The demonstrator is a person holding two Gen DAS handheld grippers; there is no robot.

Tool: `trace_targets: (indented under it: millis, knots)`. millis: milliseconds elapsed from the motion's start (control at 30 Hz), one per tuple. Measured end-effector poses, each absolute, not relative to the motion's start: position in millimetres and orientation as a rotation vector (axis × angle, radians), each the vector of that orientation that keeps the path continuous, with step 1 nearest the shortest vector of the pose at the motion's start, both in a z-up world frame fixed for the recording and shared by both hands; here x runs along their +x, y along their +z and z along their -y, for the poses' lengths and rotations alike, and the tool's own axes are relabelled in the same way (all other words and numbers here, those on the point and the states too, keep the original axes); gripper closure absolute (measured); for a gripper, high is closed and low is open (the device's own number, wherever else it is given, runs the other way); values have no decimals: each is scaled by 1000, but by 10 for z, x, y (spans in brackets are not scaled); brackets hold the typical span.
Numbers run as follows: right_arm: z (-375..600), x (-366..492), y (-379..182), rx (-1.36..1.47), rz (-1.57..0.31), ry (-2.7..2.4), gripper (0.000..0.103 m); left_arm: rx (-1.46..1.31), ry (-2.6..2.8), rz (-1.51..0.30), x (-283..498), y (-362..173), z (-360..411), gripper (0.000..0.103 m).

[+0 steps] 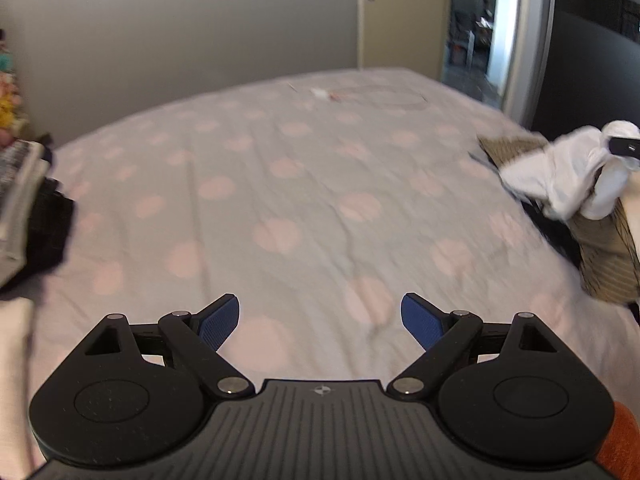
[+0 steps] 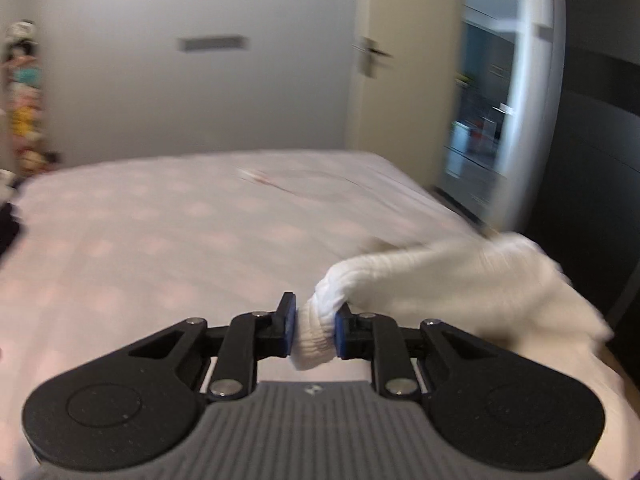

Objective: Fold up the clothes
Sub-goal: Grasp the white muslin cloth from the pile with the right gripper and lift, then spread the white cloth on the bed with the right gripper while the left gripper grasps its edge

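My right gripper is shut on a bunched edge of a white garment, which trails off to the right over the bed. The same white garment shows at the far right of the left wrist view, lifted above a pile of clothes, with the right gripper's dark tip in it. My left gripper is open and empty, low over the bed with its pink-dotted sheet.
A stack of folded dark and grey clothes lies at the bed's left edge. A brownish striped item and dark clothes lie at the right edge. A wall, a door and a mirrored wardrobe stand beyond the bed.
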State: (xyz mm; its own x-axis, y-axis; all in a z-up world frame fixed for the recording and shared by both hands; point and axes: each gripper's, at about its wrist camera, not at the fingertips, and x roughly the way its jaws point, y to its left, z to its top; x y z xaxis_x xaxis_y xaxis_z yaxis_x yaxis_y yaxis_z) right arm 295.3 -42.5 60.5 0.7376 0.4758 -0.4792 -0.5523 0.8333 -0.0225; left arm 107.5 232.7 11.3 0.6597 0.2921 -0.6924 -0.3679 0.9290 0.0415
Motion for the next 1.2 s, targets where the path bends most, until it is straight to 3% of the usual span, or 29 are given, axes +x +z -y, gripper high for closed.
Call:
trace_targets:
  millis: [267,500,767,900,1200]
  knots:
    - [-917,2097,1074,-56,-416,946,82,-61,508,-697,541,599,-2820,0]
    - [-1549,1389,626,-88,-563,1136,81,-34,585,-747,203,527,-3143,0]
    - [-1224,1374,-368,-161,-922,1064,66,-21,556,-816,222,291,-3268,0]
    - [-937,1535,-441,-191,-946,997,51,-24,471,-843,417,124,-3225,0]
    - [-211,2147,-458,-174,-929,790,45,-109,296,-903,1125,-716,-3206,4]
